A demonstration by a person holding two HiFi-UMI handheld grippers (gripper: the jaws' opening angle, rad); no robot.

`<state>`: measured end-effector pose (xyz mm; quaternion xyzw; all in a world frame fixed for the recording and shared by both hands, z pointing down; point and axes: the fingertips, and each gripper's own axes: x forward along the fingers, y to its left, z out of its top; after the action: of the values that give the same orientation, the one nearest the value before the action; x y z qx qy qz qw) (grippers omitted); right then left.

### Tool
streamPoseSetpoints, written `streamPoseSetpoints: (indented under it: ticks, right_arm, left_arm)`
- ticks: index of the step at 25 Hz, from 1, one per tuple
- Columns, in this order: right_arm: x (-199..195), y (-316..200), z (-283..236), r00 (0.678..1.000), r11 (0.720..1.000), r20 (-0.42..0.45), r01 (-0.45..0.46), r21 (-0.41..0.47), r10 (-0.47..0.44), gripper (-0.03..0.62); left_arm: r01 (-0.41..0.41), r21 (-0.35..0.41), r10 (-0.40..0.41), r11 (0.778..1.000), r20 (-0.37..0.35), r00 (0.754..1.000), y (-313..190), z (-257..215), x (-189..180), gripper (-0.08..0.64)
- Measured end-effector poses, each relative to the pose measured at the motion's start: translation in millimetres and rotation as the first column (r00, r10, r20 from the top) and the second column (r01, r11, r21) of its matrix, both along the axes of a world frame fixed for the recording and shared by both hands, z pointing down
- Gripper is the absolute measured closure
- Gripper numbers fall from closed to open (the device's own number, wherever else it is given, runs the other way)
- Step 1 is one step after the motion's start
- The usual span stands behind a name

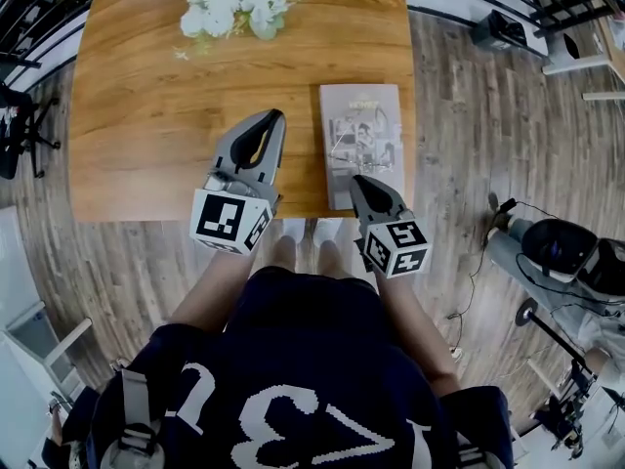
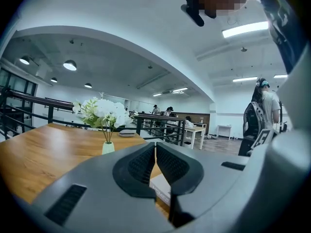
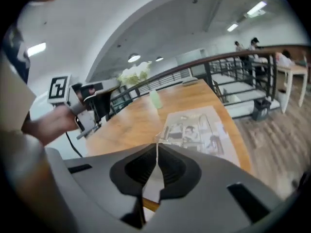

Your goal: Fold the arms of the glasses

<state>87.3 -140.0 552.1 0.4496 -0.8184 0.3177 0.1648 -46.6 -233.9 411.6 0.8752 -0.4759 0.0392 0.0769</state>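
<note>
A pair of thin wire-rimmed glasses (image 1: pixel 354 146) lies on a magazine (image 1: pixel 362 106) near the right front edge of the wooden table (image 1: pixel 146 115). My right gripper (image 1: pixel 358 179) is shut and empty, its tips over the magazine's near end, just short of the glasses. In the right gripper view a bit of the glasses' frame (image 3: pixel 162 138) shows right past the closed tips of my right gripper (image 3: pixel 157 147). My left gripper (image 1: pixel 272 116) hovers over bare table left of the magazine, shut with nothing in it. In the left gripper view, that gripper (image 2: pixel 155 145) points almost level.
A small vase of white flowers (image 1: pixel 234 0) stands at the table's far side. The table's front edge runs just under both grippers. Black railings (image 1: pixel 20 8) and stands flank the table; gear and cables (image 1: pixel 562 247) lie on the floor at right.
</note>
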Motion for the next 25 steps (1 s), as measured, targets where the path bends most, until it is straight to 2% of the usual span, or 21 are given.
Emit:
streamPoseSetpoints:
  ticks: [1, 2, 3, 6, 8, 10, 12, 15, 19, 21, 22, 25]
  right_arm:
    - [1.2, 1.8, 7.2, 0.994, 0.996, 0.088, -0.065, -0.055, 0.070, 0.561]
    - [3.7, 2.4, 13.5, 0.974, 0.985, 0.174, -0.130, -0.111, 0.148, 0.561]
    - [6.9, 2.0, 18.6, 0.941, 0.968, 0.254, -0.188, -0.165, 0.226, 0.558]
    - [18.1, -5.0, 23.8, 0.797, 0.907, 0.443, -0.305, -0.289, 0.409, 0.485]
    - [23.7, -12.6, 22.0, 0.690, 0.869, 0.532, -0.350, -0.349, 0.491, 0.483]
    - [25.8, -18.5, 23.8, 0.584, 0.829, 0.589, -0.370, -0.420, 0.559, 0.482]
    - [25.2, -21.7, 27.0, 0.506, 0.796, 0.615, -0.369, -0.479, 0.605, 0.483]
    - [26.3, -24.5, 31.7, 0.443, 0.765, 0.624, -0.373, -0.525, 0.644, 0.483]
    - [26.5, -27.9, 38.1, 0.334, 0.721, 0.640, -0.369, -0.586, 0.692, 0.497]
    - [28.2, -29.7, 38.0, 0.307, 0.719, 0.653, -0.371, -0.588, 0.692, 0.508]
    - [29.6, -30.7, 37.6, 0.299, 0.721, 0.660, -0.373, -0.584, 0.689, 0.534]
    - [33.4, -32.8, 35.9, 0.294, 0.735, 0.679, -0.376, -0.564, 0.672, 0.560]
  left_arm:
    - [-0.002, -0.003, 0.002, 1.000, 0.001, 1.000, 0.1, 1.3, 0.7, 0.538]
    - [-0.005, -0.005, 0.005, 1.000, 0.002, 1.000, 0.4, 2.8, 1.1, 0.538]
    - [-0.006, -0.008, 0.006, 1.000, 0.004, 1.000, 0.8, 4.3, 1.1, 0.538]
    - [-0.006, -0.013, 0.006, 1.000, 0.010, 1.000, 1.5, 6.3, 0.1, 0.538]
    - [-0.002, -0.015, 0.003, 1.000, 0.015, 1.000, 1.8, 6.6, -0.7, 0.538]
    - [0.001, -0.017, 0.000, 1.000, 0.020, 1.000, 2.3, 6.7, -1.3, 0.538]
    - [0.002, -0.018, -0.001, 1.000, 0.025, 1.000, 3.7, 6.5, -1.6, 0.538]
    - [0.005, -0.018, -0.004, 1.000, 0.036, 0.999, 5.8, 6.2, -2.6, 0.538]
    - [0.016, -0.023, -0.015, 1.000, 0.045, 0.999, 7.6, 7.6, -7.0, 0.538]
    - [0.018, -0.023, -0.017, 1.000, 0.048, 0.999, 8.4, 8.4, -8.5, 0.538]
    - [0.018, -0.023, -0.017, 1.000, 0.049, 0.999, 8.6, 9.0, -9.1, 0.538]
    - [0.019, -0.024, -0.017, 1.000, 0.050, 0.999, 8.9, 9.9, -9.9, 0.538]
